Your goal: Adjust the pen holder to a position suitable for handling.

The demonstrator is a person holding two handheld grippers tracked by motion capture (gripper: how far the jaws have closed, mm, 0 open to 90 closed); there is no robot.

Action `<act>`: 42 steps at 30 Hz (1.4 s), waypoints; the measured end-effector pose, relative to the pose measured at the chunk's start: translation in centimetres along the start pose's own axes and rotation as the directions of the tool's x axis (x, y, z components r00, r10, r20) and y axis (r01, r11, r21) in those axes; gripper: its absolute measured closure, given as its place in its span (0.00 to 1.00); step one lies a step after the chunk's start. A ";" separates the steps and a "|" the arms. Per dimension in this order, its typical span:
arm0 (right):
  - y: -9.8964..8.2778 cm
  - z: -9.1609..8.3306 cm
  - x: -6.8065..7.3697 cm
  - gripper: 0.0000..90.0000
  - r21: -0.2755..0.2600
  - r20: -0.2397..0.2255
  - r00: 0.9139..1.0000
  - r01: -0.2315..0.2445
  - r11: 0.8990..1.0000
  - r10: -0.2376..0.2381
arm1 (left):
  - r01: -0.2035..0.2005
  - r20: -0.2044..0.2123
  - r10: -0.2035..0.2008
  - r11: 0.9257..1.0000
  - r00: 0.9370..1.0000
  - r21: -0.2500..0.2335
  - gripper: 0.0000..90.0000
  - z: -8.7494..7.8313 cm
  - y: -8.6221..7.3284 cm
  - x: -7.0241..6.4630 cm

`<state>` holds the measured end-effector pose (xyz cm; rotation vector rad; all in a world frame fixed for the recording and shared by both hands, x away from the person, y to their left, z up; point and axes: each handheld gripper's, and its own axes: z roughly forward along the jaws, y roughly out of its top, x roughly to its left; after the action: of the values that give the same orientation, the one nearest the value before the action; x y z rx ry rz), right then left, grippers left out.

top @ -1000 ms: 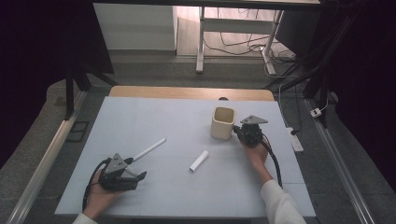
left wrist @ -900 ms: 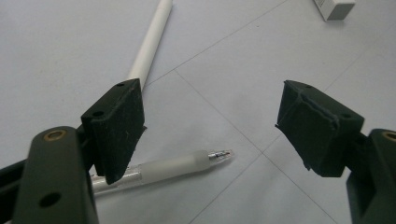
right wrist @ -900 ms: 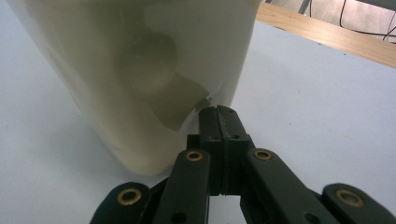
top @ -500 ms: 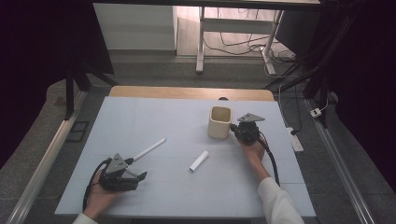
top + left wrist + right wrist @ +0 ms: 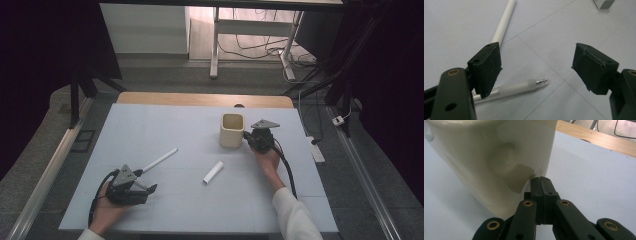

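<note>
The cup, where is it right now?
In the high view the cup stands toward the table's right far side, right beside the shut right gripper; the white cap lies nearer the person.

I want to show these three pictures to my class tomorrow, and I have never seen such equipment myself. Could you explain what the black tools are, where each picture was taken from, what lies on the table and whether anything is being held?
A person sits at a table with a pale blue top and holds a hand tool with two black jaws in each hand. One picture comes from a fixed camera above. The other two come from small cameras that ride on the tools and look along their jaws.

On the table stand a cream cup, a white pen and a short white cap.

The left gripper rests near the pen. Its own camera shows its jaws wide apart, the pen's tip lying between them, untouched.

The right gripper is at the cup's side. Its jaws are pressed together, with nothing between them. Whether the tips touch the cup I cannot tell. Nothing is held.
</note>
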<state>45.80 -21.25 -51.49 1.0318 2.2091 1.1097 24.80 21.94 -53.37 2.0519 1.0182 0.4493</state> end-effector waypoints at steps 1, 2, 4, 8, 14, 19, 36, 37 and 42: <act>0.0 0.1 0.1 0.99 -0.001 -0.003 1.000 -0.002 1.000 0.002 | 0.000 0.000 0.000 1.000 1.000 0.000 0.26 0.0 0.0 0.0; 0.1 0.1 0.1 0.99 -0.005 -0.004 1.000 0.000 1.000 0.000 | 0.000 0.000 0.000 1.000 1.000 0.001 0.26 0.0 0.0 0.0; 0.2 0.3 0.3 0.99 -0.004 -0.007 1.000 0.000 1.000 0.000 | 0.000 0.001 0.000 1.000 1.000 0.002 0.26 0.0 0.0 0.0; 0.4 0.6 0.7 0.99 0.000 -0.022 1.000 0.009 1.000 -0.009 | 0.000 -0.001 0.000 1.000 1.000 0.001 0.26 0.0 0.0 0.0; 0.6 1.0 1.1 0.99 -0.006 -0.034 0.999 0.009 1.000 -0.009 | 0.000 -0.002 0.000 1.000 1.000 0.002 0.25 0.0 0.0 0.0; 0.9 1.4 1.4 0.99 -0.003 -0.043 0.999 0.006 1.000 -0.006 | -0.002 -0.002 0.002 1.000 1.000 0.004 0.26 0.0 0.0 0.0; 1.8 3.0 3.3 0.99 -0.008 -0.093 0.996 0.014 1.000 -0.015 | 0.004 -0.008 -0.004 1.000 1.000 0.005 0.26 -0.2 -0.2 0.0; 1.9 3.0 3.4 0.99 -0.010 -0.094 0.995 0.011 1.000 -0.012 | 0.004 -0.008 -0.004 1.000 1.000 0.006 0.26 -0.2 -0.2 0.0; 2.0 3.4 3.7 0.99 -0.016 -0.099 0.995 0.010 1.000 -0.012 | 0.004 -0.009 -0.004 1.000 1.000 0.007 0.26 -0.2 -0.2 0.0</act>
<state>46.65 -15.99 -52.00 0.9765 2.2771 1.1950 24.59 22.08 -53.43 2.0549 1.0304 0.4539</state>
